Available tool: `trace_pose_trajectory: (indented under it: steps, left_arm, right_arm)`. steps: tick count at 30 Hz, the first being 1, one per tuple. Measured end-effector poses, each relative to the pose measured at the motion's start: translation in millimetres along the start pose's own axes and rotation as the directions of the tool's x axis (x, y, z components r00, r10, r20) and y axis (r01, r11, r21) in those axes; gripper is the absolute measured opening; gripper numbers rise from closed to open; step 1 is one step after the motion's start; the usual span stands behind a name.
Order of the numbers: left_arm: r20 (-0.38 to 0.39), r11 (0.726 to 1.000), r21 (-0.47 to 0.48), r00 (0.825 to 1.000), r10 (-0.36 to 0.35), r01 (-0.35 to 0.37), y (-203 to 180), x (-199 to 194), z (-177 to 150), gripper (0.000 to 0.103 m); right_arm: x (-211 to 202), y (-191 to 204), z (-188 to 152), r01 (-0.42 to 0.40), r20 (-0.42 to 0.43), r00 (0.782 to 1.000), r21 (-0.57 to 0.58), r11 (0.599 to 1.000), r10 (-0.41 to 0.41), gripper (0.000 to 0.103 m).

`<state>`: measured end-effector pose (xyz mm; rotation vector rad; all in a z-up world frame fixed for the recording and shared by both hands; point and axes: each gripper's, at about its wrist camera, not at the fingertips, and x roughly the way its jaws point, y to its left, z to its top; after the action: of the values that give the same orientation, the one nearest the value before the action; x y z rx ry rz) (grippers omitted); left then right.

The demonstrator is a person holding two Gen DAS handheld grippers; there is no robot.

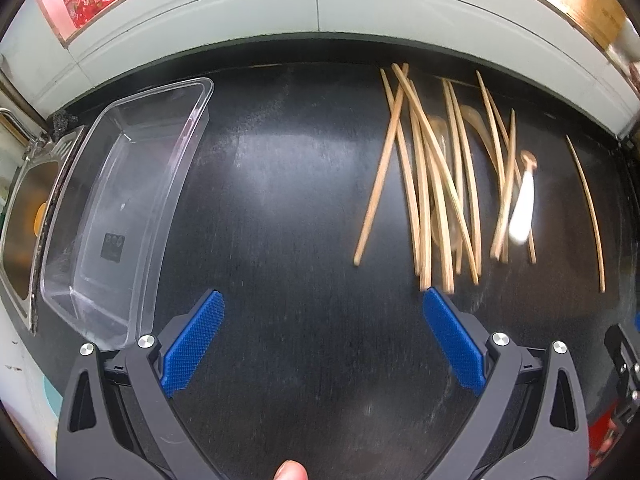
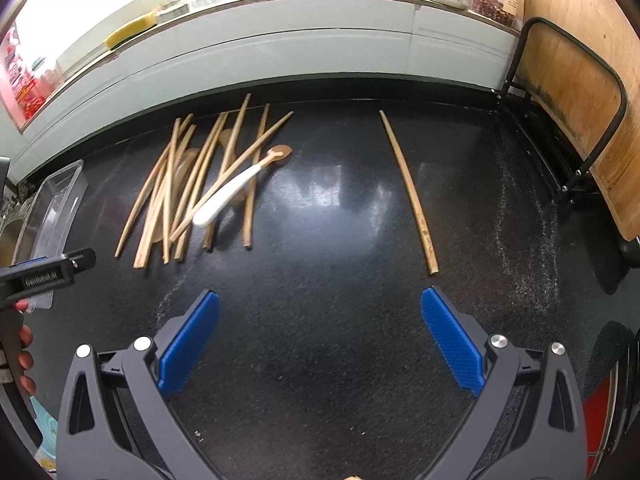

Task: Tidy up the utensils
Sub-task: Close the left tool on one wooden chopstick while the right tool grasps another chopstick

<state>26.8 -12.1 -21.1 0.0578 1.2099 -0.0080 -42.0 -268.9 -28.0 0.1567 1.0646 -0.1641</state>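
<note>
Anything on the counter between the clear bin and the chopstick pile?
Nothing: in the left wrist view, only bare black counter separates the clear bin from the chopstick pile.

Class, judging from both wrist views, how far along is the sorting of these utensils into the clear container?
Nothing looks done: the clear container holds no utensils. Nothing is in hand either; the left gripper and right gripper are both open over bare black counter. Left to do: the chopstick pile, the white-handled spoon lying across it, and the lone chopstick apart to the right.
</note>
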Motion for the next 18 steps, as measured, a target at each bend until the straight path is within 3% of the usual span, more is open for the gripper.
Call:
trace_pose_trajectory:
  steps: [5,11,16,18]
  left_arm:
    - [0.029,0.999,-0.026,0.999,0.022,-0.021,6.1,7.7,33.4,0.097]
    - [0.041,0.994,0.054,0.995,0.090,-0.092,1.1,36.1,67.1,0.097]
    - [-0.001,0.998,0.067,1.000,-0.003,0.003,-7.2,52.3,77.2,0.097]
    - [-0.006,0.996,0.086,1.000,-0.006,0.006,-13.1,56.6,76.4,0.097]
  right_arm:
    - [11.5,-17.9,17.2,0.033,0.000,0.999,0.028,0.999,-0.033,0.098]
    - [40.6,-37.8,37.3,0.060,-0.013,0.998,0.021,0.998,-0.060,0.098]
    - [69.9,-49.7,48.1,0.047,-0.040,0.998,0.012,0.999,-0.046,0.098]
    - [77.9,-54.0,49.1,0.036,-0.044,0.998,0.024,0.999,-0.034,0.098]
